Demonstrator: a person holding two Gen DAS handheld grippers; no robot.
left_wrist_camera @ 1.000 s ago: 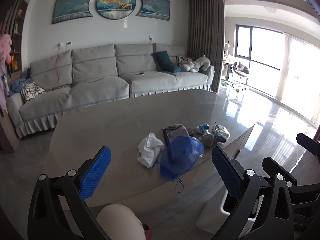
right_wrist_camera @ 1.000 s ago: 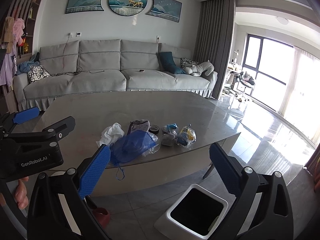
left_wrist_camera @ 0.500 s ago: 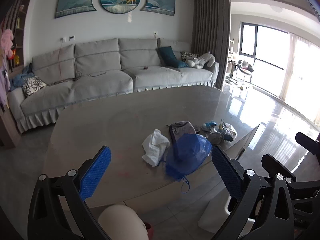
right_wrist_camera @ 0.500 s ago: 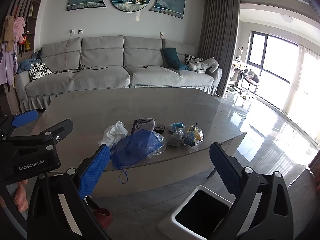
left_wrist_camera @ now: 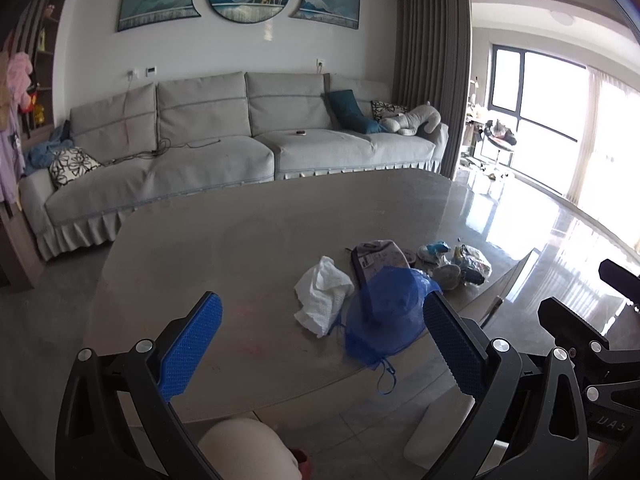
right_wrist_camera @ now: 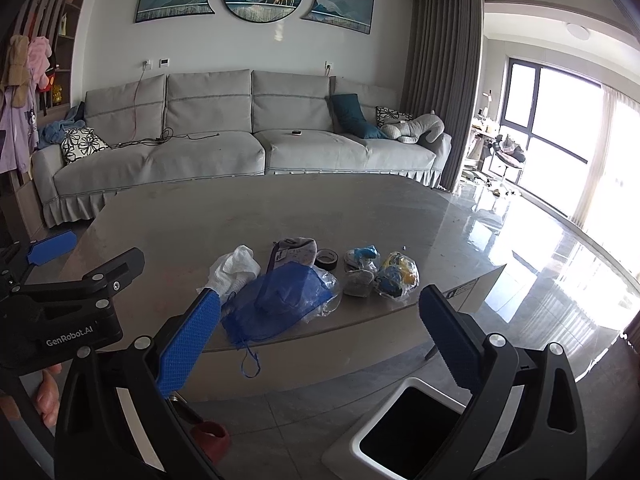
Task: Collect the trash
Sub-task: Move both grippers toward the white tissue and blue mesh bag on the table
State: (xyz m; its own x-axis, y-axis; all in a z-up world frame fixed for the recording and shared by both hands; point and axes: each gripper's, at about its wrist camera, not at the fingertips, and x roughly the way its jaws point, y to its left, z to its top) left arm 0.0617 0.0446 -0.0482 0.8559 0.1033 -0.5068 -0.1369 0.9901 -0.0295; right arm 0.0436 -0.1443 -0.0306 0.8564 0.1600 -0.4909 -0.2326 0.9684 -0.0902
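In the left wrist view, your left tool (left_wrist_camera: pixel 320 344) stands wide apart and empty, low in the frame, just short of the near edge of the worktop (left_wrist_camera: pixel 240 240). The trash sits in a cluster right of centre: a crumpled white tissue (left_wrist_camera: pixel 322 298), a blue mesh bag (left_wrist_camera: pixel 386 314) lying partly over a grey printed pouch (left_wrist_camera: pixel 376 258), and beyond them a few small wrappers (left_wrist_camera: pixel 460 264) toward the right rim. The blue bag's drawstring hangs over the worktop's front edge. At the lower right you can see part of a white bin (left_wrist_camera: pixel 436 432) behind the tool's right finger. In the right wrist view, your right tool (right_wrist_camera: pixel 320 344) is likewise wide apart with nothing between its pads, held above the floor in front of the worktop. The same heap shows at centre, with a roll of dark tape (right_wrist_camera: pixel 327 258) between the pouch and the wrappers, and the white bin, its dark mouth uncovered, sits at lower right, near the worktop's front. Judging by this, nothing has been collected yet: every piece lies on the worktop, the visible part of the bin looks empty, and the whole pile is left to pick and drop.
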